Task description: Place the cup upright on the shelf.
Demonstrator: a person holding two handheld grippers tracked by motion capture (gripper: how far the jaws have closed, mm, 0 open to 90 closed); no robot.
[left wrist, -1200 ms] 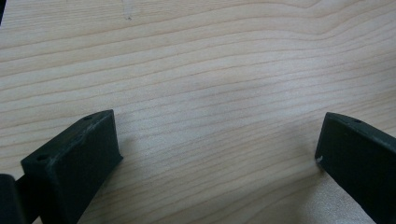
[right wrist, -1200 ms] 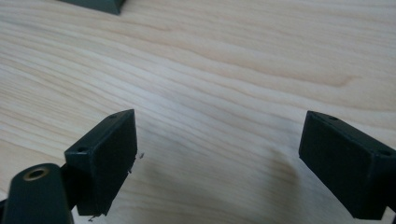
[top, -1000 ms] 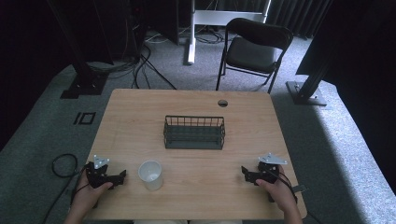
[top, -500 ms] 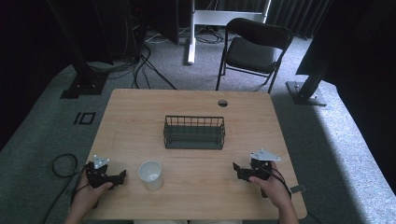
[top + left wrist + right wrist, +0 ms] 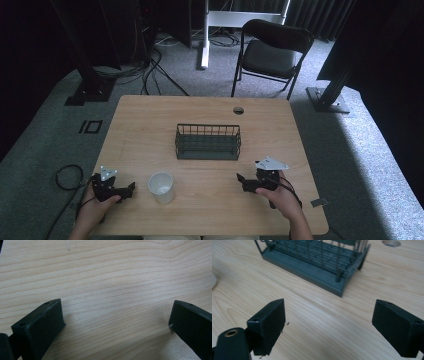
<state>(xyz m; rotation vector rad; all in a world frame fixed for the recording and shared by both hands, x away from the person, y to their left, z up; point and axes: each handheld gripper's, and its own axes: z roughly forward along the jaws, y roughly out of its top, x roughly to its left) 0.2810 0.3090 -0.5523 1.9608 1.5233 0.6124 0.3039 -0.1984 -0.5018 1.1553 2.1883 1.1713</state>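
White plastic cup [image 5: 161,187] sits between both wide-open grippers, left gripper [image 5: 131,188] at its 9 o'clock, right gripper [image 5: 240,180] at 3.

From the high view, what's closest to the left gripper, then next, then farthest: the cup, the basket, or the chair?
Starting from the left gripper:
1. White cup, right beside it on the table's near edge.
2. Wire basket, mid-table.
3. Black chair, on the floor beyond the table.

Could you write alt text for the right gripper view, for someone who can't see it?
Two black jaws of the right gripper stand wide apart with nothing between them, above a light wooden table. Beyond them sits a dark wire basket, near a round hole in the tabletop.
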